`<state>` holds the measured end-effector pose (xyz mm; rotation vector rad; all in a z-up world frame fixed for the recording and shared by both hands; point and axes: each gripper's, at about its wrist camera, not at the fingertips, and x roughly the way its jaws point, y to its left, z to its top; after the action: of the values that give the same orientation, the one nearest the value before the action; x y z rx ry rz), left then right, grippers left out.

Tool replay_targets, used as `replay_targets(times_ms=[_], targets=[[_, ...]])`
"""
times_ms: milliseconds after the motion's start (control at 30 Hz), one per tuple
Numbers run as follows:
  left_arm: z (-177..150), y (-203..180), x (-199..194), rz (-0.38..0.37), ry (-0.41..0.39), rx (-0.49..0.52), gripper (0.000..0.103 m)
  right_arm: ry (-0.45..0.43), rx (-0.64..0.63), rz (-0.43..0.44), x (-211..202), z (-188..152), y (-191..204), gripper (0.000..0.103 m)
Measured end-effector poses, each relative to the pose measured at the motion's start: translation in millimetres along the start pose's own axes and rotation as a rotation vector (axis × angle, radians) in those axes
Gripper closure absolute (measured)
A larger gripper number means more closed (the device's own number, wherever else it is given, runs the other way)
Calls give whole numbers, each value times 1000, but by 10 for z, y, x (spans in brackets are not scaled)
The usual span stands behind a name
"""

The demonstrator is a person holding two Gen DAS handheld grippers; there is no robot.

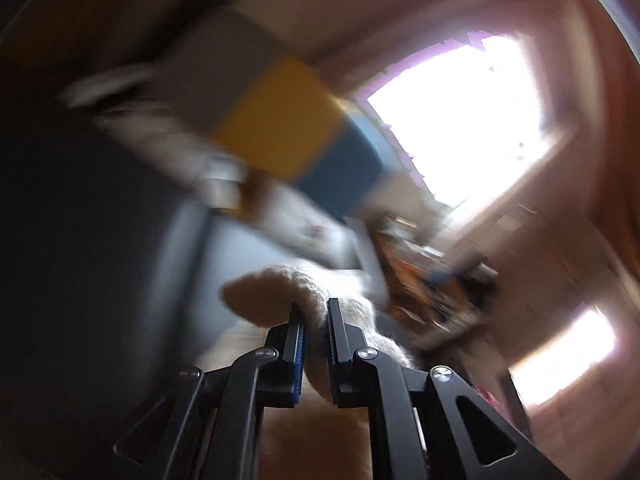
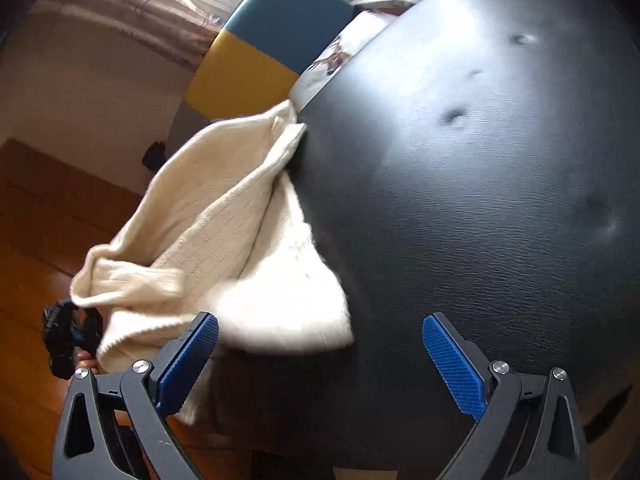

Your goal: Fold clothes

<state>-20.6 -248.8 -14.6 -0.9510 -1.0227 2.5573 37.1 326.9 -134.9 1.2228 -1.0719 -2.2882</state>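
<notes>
1. A cream knitted sweater (image 2: pixel 224 232) is being draped over the left edge of a dark table (image 2: pixel 480 200), partly on the top and partly hanging toward the wooden floor (image 2: pixel 36 240).
2. A bunched fold of the sweater (image 1: pixel 280 292) is being gripped by the left claw (image 1: pixel 316 344), its jaws closed tight on the knit; in the right wrist view this claw (image 2: pixel 68 340) is seen low at the far left, beside the hanging hem.
3. The right claw (image 2: pixel 320 360) is being held wide open and empty above the near edge of the table, just beside the sweater.
4. The step in hand is judged to be lifting and spreading the sweater onto the table.
5. To do it well, a free edge should be taken by the right claw before the cloth is pulled further, so that the knit is being stretched evenly and not dragged off the table.
6. A chair (image 2: pixel 264 52) with yellow and blue panels is standing at the far side.
</notes>
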Motion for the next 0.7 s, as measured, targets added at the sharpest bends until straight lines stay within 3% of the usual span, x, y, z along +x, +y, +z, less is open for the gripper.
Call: replay_targets(times_ms=[67, 167, 233, 333, 400, 533, 600, 700], targets=[[-133, 168, -74, 117, 21, 20, 94, 21, -29, 3, 86, 17, 104, 0], [-306, 256, -48, 171, 85, 11, 92, 51, -83, -9, 261, 79, 302, 0], [-367, 226, -135, 215, 86, -4, 91, 66, -126, -33, 388, 108, 440, 0], [-293, 191, -359, 206, 17, -5, 90, 71, -231, -115, 586, 160, 674, 0], [-282, 153, -434, 180, -15, 9, 84, 59, -312, -199, 686, 209, 792, 0], [-277, 180, -16, 220, 51, 130, 83, 71, -437, -313, 919, 348, 971, 1], [-351, 135, 102, 218, 94, 163, 82, 105, -470, -329, 1046, 413, 1008, 13], [-464, 63, 304, 224, 157, 223, 80, 158, -508, -341, 1239, 418, 1024, 23]])
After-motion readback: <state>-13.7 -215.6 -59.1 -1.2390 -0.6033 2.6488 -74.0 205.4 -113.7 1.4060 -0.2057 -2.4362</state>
